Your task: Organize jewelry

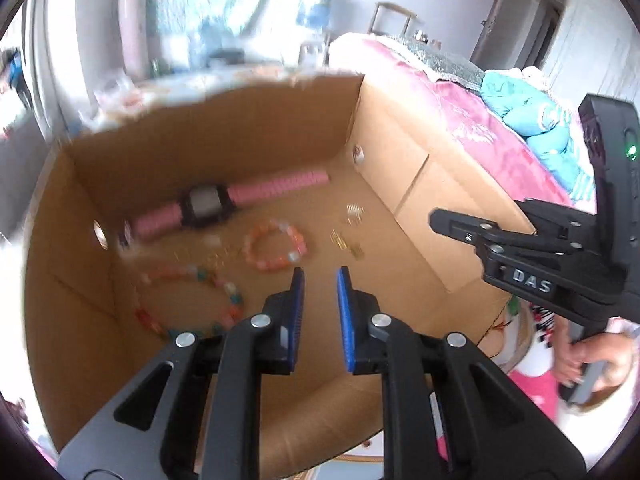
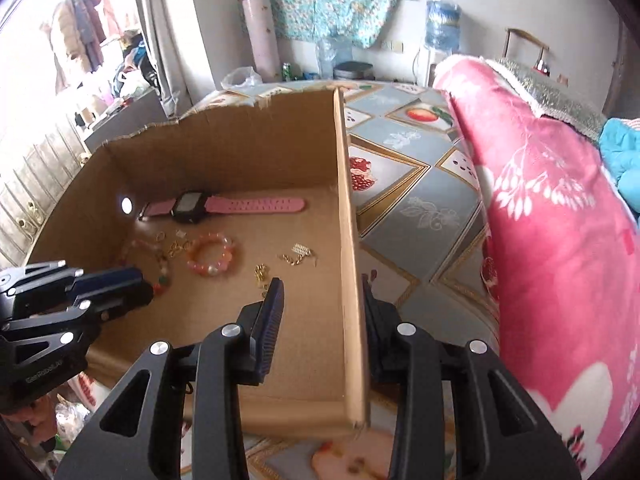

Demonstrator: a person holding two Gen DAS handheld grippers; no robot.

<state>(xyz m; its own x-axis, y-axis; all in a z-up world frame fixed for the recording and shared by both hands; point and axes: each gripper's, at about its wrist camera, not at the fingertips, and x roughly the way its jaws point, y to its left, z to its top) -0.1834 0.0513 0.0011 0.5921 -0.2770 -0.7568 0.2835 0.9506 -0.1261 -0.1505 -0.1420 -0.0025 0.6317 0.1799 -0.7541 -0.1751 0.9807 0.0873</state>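
Observation:
An open cardboard box point(image 1: 392, 136) point(image 2: 344, 184) holds a pink-strapped watch point(image 1: 208, 202) point(image 2: 188, 206), an orange bead bracelet point(image 1: 276, 246) point(image 2: 211, 254), a multicoloured bead necklace point(image 1: 192, 300) point(image 2: 160, 268) and small gold pieces point(image 1: 348, 240) point(image 2: 298, 256). My left gripper point(image 1: 320, 280) hovers open and empty above the box floor near the bracelet; it also shows at the left of the right wrist view point(image 2: 116, 286). My right gripper point(image 2: 322, 292) is open, its jaws straddling the box's right wall without closing on it; it also shows in the left wrist view point(image 1: 456, 228).
The box sits on a table with a fruit-patterned cloth point(image 2: 416, 200). A pink floral blanket point(image 2: 560, 240) lies to the right. A curtain, a pink roll point(image 2: 262, 36) and a water dispenser point(image 2: 442, 20) stand behind.

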